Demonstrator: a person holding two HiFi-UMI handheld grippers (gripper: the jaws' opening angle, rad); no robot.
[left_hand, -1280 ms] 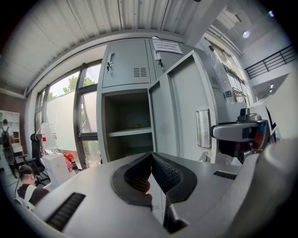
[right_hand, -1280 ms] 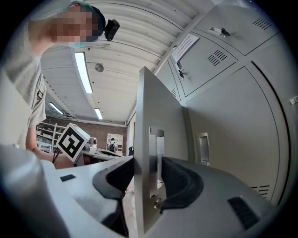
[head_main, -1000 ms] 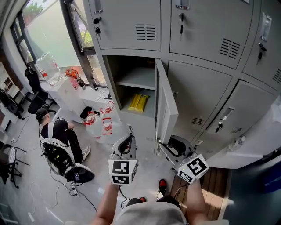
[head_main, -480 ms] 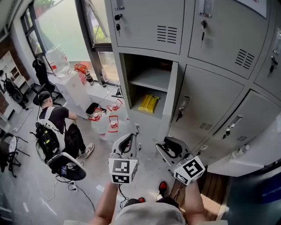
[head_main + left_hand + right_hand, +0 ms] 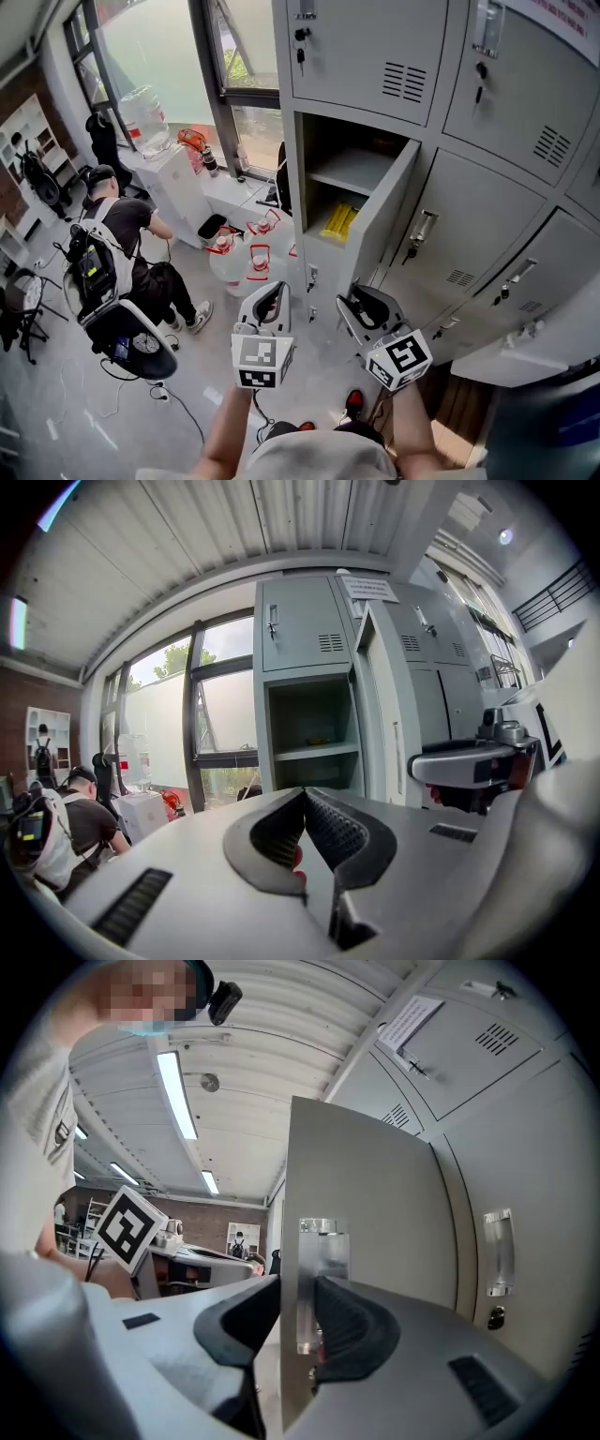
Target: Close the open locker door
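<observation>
The left gripper (image 5: 272, 292) is idle: its jaws meet at the tips with nothing between them, and it is held beside the work, clear of the door's swing. The right gripper (image 5: 295, 1307) straddles the free edge of the locker door (image 5: 366, 1204) at the handle (image 5: 322, 1269). Its jaws have just been closing and the pads bear on both faces, which gives control of the swing. The door stands partly open, angled out from its compartment (image 5: 342, 173). A yellow item (image 5: 337, 222) lies on the lower shelf inside, well back from the opening.
</observation>
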